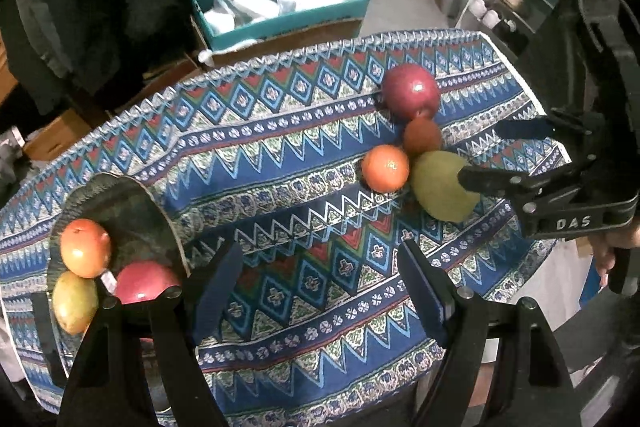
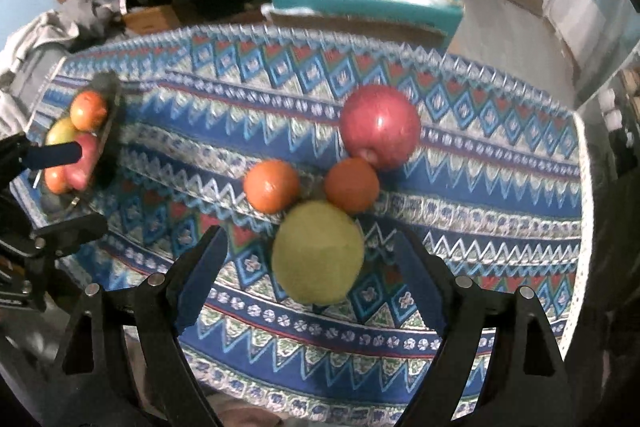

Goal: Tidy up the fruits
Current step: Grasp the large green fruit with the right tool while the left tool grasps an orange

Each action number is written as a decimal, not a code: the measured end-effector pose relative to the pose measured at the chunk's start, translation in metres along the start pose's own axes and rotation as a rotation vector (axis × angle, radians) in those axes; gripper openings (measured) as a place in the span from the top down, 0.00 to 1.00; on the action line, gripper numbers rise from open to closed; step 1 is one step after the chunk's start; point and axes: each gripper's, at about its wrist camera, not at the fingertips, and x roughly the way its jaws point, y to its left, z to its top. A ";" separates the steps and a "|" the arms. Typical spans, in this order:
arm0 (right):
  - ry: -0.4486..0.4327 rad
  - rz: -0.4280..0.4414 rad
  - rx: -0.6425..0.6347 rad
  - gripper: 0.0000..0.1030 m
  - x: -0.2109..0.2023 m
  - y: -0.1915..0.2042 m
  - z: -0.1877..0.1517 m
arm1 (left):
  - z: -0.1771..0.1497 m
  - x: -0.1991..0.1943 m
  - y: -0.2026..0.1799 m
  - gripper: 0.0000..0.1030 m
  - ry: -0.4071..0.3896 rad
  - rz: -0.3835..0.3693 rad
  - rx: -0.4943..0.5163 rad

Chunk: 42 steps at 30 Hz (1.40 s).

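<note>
A tabletop under a blue, red and white zigzag-patterned cloth (image 1: 288, 163) carries 2 groups of fruit. Near its right end, 4 pieces lie clustered and touching: a large dark-red round apple (image 2: 380, 126), 2 smaller oranges (image 2: 272, 186) (image 2: 352, 185) just below it, and a big yellow-green round fruit (image 2: 318, 253) nearest the right-wrist camera. At the left end stands a dark metal plate with a scalloped rim (image 1: 160, 203); on it rest a yellow-red apple (image 1: 85, 247), a yellow-green mango-like fruit (image 1: 74, 302) and a red apple (image 1: 146, 282). The right-wrist view shows 1 more orange piece low on that plate.

The right tongs (image 2: 312, 263) stand wide apart, 1 finger on each side of the yellow-green fruit, pads clear of it; that view is blurred. From the left-wrist view, 1 of their fingertips overlaps this fruit, and whether it touches cannot be told.

The left tongs (image 1: 320, 291) are also wide, with nothing between the fingers but patterned cloth, just right of the plate.

Beyond the tabletop sits a teal cardboard box (image 1: 280, 23) filled with white bags.
</note>
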 end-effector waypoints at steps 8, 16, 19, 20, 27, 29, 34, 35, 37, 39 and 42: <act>0.069 0.002 0.028 0.17 0.039 -0.010 -0.005 | 0.000 0.029 -0.001 0.21 0.039 0.004 0.007; 0.102 0.010 0.031 0.17 0.069 -0.006 -0.010 | 0.001 0.049 0.002 0.21 0.078 0.002 -0.003; 0.105 0.024 0.036 0.20 0.076 -0.005 -0.012 | 0.003 0.053 0.001 0.21 0.082 0.000 -0.004; 0.100 0.039 0.040 0.23 0.077 -0.004 -0.012 | 0.005 0.054 0.000 0.21 0.082 -0.003 -0.004; 0.079 0.045 0.059 0.29 0.070 -0.010 -0.027 | 0.018 0.060 -0.008 0.21 0.077 -0.015 0.004; 0.069 0.049 0.067 0.29 0.064 -0.014 -0.032 | 0.022 0.063 -0.011 0.21 0.076 -0.021 0.003; 0.028 0.026 0.104 0.29 0.042 -0.034 -0.039 | 0.033 0.073 -0.022 0.21 0.083 -0.035 0.002; 0.019 0.019 0.111 0.29 0.038 -0.038 -0.039 | 0.035 0.076 -0.024 0.21 0.084 -0.037 0.002; 0.003 0.010 0.134 0.29 0.032 -0.051 -0.039 | 0.039 0.083 -0.030 0.21 0.090 -0.044 0.006; -0.012 -0.002 0.158 0.29 0.027 -0.063 -0.038 | 0.043 0.090 -0.036 0.21 0.102 -0.046 0.013; -0.027 -0.024 0.184 0.29 0.023 -0.077 -0.036 | 0.047 0.100 -0.044 0.21 0.113 -0.038 0.021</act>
